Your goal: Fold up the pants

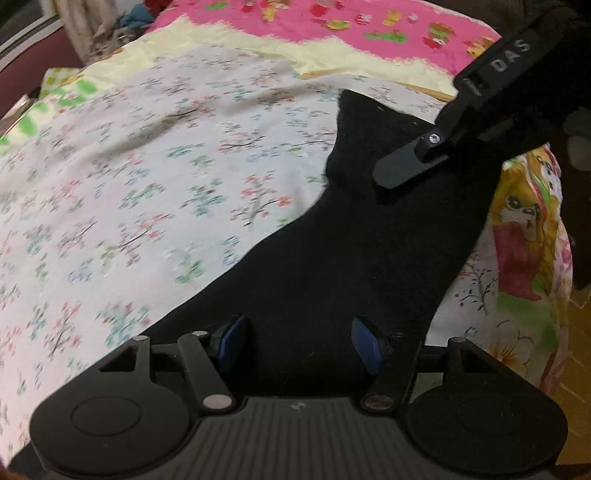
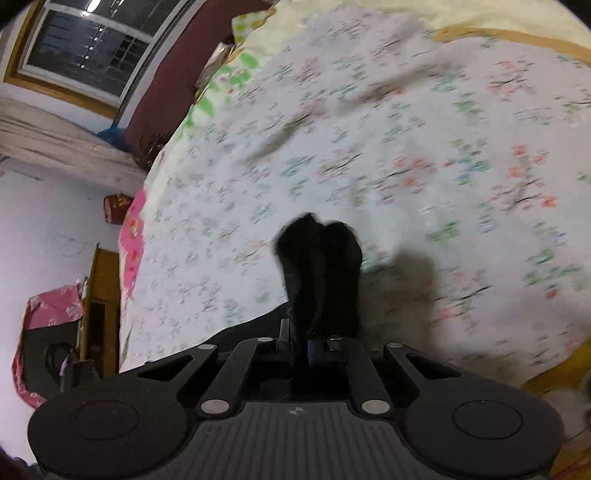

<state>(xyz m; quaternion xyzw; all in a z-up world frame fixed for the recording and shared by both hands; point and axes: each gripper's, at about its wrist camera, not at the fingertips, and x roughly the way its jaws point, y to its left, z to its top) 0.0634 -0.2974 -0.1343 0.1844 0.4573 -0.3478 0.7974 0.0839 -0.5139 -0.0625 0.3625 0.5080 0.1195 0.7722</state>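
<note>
The black pants (image 1: pixel 369 240) lie on a floral white sheet (image 1: pixel 147 166) on the bed, spread from the lower middle toward the upper right of the left wrist view. My left gripper (image 1: pixel 301 345) is open, its blue pads (image 1: pixel 364 345) apart over the black cloth. My right gripper (image 1: pixel 410 158) shows in the left wrist view as a black finger above the pants' far part. In the right wrist view my right gripper (image 2: pixel 301 343) is shut on a bunched fold of the pants (image 2: pixel 319 266), held above the sheet (image 2: pixel 406 147).
A pink cartoon blanket (image 1: pixel 332 22) and a yellow sheet (image 1: pixel 258 44) lie at the far side of the bed. A cartoon-print cover (image 1: pixel 528 240) hangs at the right edge. A window (image 2: pixel 85 48), a wall and a wooden cabinet (image 2: pixel 99 302) are left of the bed.
</note>
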